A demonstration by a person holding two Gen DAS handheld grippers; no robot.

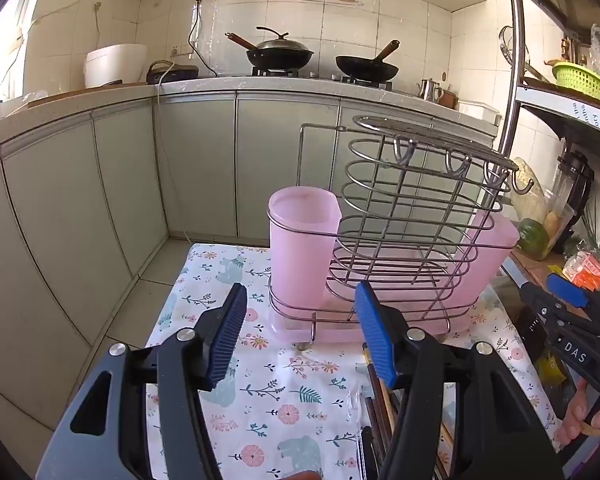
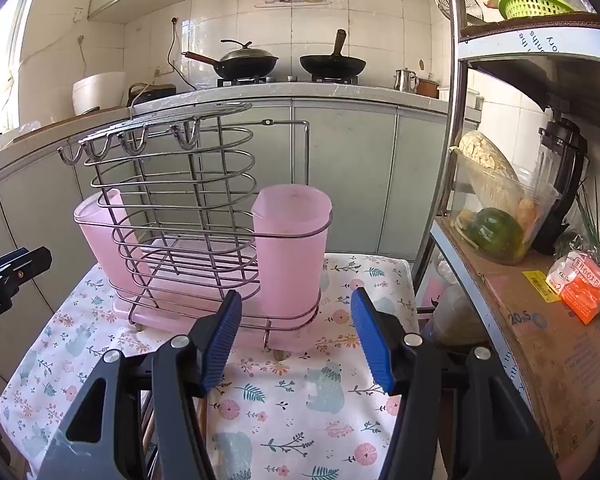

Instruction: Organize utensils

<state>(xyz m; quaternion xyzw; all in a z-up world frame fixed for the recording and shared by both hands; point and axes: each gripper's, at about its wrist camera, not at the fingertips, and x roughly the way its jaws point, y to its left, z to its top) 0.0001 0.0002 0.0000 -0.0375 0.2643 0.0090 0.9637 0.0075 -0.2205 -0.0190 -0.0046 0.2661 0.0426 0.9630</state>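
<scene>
From the left wrist view, the left claw (image 1: 300,332) hangs spread wide with nothing between its ribbed blue pads, poised over a surface (image 1: 284,408) dressed in a white cloth printed with flowers and pale bears. Straight ahead stands the wire rack (image 1: 404,216), thin chromed rods bent into stacked oval loops with a row of hooks along the top rail, and a frosted pink cup (image 1: 302,244) sits upright in its near ring, looking empty from here. A second pink insert (image 1: 488,256) fills the far end. Just under the claw's right finger lies a bundle of chopsticks (image 1: 380,404), dark brown and slender, flat on the cloth beside what seems to be something clear, too faint to name. So by my read nothing is sorted yet; the whole job is still ahead. Off to the right edge, the right claw (image 1: 552,292) shows only in part. Switching to the right wrist view, the right claw (image 2: 296,332) is likewise spread and holding nothing, facing the same rack from the other side, the matte, translucent cup with rounded corners nearest. Chopstick ends peek below the left finger. The left claw's black body pokes in at the left edge. Both pink holders appear vacant, the hooks bare.
</scene>
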